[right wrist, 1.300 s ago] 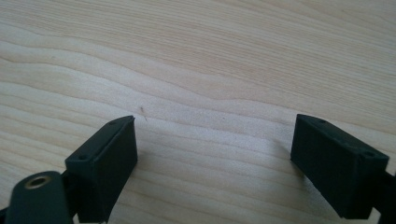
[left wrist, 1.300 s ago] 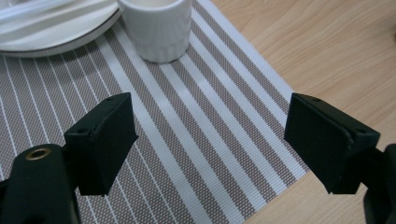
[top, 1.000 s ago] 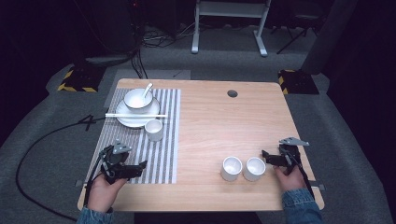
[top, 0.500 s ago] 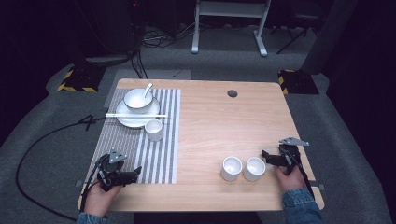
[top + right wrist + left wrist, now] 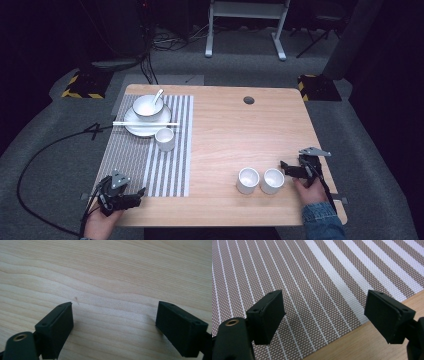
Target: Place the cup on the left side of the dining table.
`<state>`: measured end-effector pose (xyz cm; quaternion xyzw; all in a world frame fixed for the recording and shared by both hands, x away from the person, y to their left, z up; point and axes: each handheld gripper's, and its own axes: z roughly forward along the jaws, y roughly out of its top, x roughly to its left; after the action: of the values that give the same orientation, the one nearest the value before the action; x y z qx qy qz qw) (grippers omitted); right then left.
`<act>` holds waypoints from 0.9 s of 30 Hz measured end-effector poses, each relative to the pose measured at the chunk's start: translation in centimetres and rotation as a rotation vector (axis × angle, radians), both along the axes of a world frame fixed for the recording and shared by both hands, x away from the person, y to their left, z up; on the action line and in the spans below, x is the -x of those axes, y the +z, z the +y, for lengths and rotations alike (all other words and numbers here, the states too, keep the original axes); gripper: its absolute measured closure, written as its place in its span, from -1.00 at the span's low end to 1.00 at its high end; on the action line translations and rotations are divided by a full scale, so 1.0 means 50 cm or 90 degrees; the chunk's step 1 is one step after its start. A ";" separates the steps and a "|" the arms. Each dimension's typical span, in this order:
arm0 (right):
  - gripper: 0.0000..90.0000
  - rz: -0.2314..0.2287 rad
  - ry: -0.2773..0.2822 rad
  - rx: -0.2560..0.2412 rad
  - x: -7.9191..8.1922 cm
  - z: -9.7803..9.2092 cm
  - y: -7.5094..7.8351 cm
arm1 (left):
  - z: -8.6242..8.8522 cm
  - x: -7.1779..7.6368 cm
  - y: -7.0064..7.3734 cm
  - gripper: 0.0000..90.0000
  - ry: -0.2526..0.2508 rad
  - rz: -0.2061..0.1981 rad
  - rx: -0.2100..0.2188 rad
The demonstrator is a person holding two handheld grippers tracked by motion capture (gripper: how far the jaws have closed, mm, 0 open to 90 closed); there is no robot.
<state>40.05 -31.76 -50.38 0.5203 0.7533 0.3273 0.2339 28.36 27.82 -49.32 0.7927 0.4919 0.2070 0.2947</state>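
My left gripper [image 5: 137, 194] rests open at the near left corner of the table, over the front edge of the striped placemat [image 5: 150, 150]. In the left gripper view its jaws stand wide apart above the mat [image 5: 312, 290] with nothing between them. My right gripper [image 5: 286, 166] lies open near the right front edge, just right of two white cups [image 5: 248, 180] [image 5: 272, 180]. The right gripper view has bare wood [image 5: 112, 277] between its spread jaws. On the far end of the mat a bowl with a spoon [image 5: 148, 105] sits on a plate [image 5: 136, 129], chopsticks [image 5: 145, 123] lie across it, and a third cup [image 5: 165, 139] stands beside it.
The wooden table [image 5: 240, 130] has a round cable hole [image 5: 248, 100] near its far edge. A black cable [image 5: 45, 150] trails over the grey floor at the left. A white frame [image 5: 245, 20] stands beyond the table.
The left gripper has drawn back toward the near left corner of the table. The right gripper and the dishes have stayed where they were.
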 end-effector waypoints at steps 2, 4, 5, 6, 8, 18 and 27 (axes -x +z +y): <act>-0.68 0.000 0.000 0.000 0.000 0.000 0.000 | 0.002 0.003 -0.004 -0.63 -0.001 -0.001 0.002; -0.68 0.000 0.000 0.000 0.000 0.000 0.000 | 0.001 0.003 -0.008 -0.64 0.000 0.004 -0.007; -0.68 0.000 0.000 0.000 0.000 0.000 0.000 | 0.000 0.002 -0.011 -0.65 0.005 0.006 -0.006; -0.68 0.000 0.000 0.000 0.000 0.000 0.000 | 0.002 0.002 -0.011 -0.66 0.011 0.011 0.002; -0.68 0.000 0.000 0.000 0.000 0.000 0.000 | 0.006 0.000 -0.014 -0.67 0.026 0.022 0.025; -0.68 0.000 0.001 0.000 0.000 0.000 0.000 | 0.008 0.007 -0.028 -0.73 0.056 -0.011 0.051; -0.68 0.000 0.001 0.000 0.000 0.000 0.000 | 0.005 0.007 -0.028 -0.73 0.062 -0.013 0.051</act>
<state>40.03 -31.76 -50.39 0.5198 0.7536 0.3277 0.2336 28.00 28.09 -50.74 0.7532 0.5349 0.2092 0.3207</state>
